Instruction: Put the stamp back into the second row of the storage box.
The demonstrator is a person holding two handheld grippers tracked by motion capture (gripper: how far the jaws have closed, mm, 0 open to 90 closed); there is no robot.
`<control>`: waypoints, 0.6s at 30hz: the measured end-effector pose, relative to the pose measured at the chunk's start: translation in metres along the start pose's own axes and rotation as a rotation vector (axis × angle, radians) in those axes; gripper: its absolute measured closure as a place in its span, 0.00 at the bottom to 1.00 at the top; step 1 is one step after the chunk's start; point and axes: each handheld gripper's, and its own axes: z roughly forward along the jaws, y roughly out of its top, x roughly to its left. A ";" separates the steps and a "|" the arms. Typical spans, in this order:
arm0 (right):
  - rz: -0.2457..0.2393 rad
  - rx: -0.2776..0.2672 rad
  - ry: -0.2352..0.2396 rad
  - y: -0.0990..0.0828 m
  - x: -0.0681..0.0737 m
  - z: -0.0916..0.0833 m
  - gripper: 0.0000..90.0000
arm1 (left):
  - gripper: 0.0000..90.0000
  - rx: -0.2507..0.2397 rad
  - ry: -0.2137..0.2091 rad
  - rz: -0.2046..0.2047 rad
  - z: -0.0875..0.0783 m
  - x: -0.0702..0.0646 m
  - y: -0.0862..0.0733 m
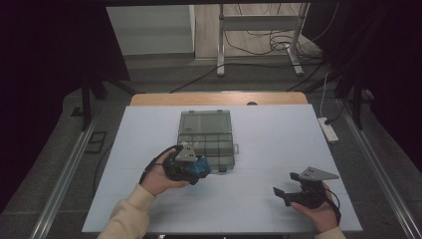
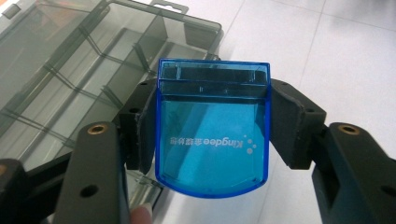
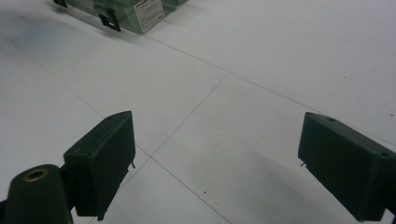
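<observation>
Wide-apart hand-held gripper [image 3: 212, 163] jaws over white table [image 3: 261, 56], grey organiser box [image 3: 130, 11] beyond.

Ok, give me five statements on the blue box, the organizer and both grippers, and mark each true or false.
1. The left gripper is shut on the blue box. True.
2. The organizer lies closed with its lid down. False: its lid is swung open, and the empty compartments show.
3. The right gripper holds a second blue box. False: its jaws stand open with nothing between them.
4. The blue box carries white lettering. True.
5. The right gripper hovers right above the organizer. False: it is off to the right over the bare white table, apart from the organizer.
</observation>
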 end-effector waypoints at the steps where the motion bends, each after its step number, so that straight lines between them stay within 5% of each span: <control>1: -0.003 0.002 -0.003 0.000 0.000 0.000 0.13 | 0.45 0.000 -0.002 0.000 0.000 0.001 0.000; 18: -0.003 -0.004 0.002 0.000 0.001 -0.002 0.13 | 0.45 0.003 0.011 -0.007 0.005 0.019 0.009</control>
